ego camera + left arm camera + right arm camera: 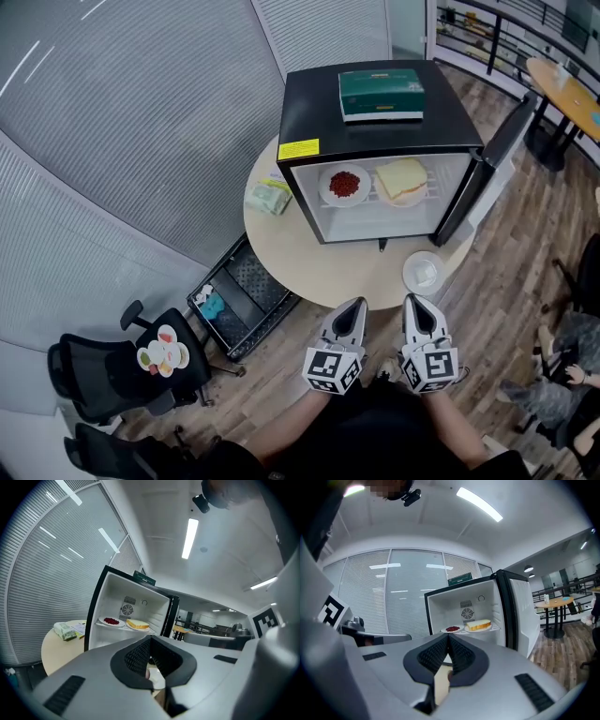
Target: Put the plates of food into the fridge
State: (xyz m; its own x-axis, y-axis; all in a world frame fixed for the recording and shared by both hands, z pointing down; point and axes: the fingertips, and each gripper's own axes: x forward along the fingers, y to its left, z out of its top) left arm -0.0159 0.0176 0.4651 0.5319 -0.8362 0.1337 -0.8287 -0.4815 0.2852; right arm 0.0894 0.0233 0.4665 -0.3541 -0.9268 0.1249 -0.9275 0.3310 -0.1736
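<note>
No print here that I can read.
A yellow label [298, 148] sits on the top front corner of the fridge [314, 98], its small print too fine to make out. The green box [381, 94] on top of the fridge bears a pale band of lettering, also illegible. The cubes on my left gripper [352, 307] and right gripper [416, 302] carry only black-and-white square patterns, not words.
</note>
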